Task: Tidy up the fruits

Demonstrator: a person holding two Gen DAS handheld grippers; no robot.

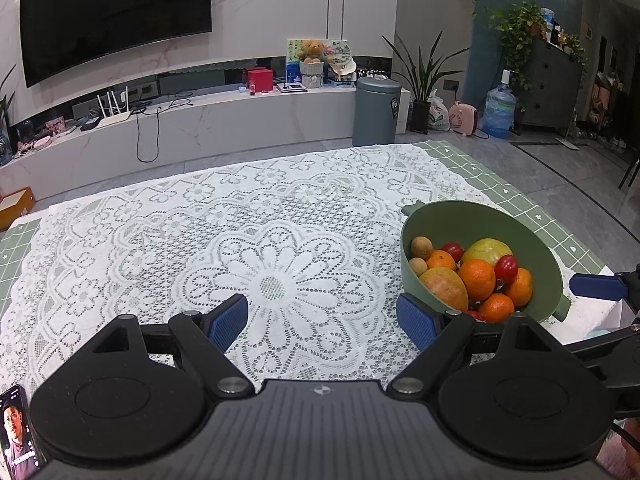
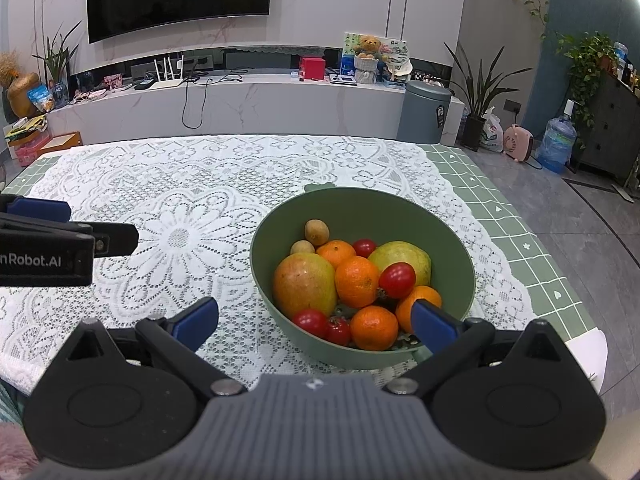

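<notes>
A green bowl on the lace tablecloth holds two mangoes, several oranges, red tomatoes and two small brown fruits. The bowl also shows at the right of the left wrist view. My right gripper is open and empty, low at the bowl's near rim, its right finger over the rim. My left gripper is open and empty above bare lace, left of the bowl. The left gripper's body shows at the left of the right wrist view.
The table carries a white lace cloth over a green grid mat. A phone lies at the near left edge. Beyond the table stand a TV console, a grey bin and plants.
</notes>
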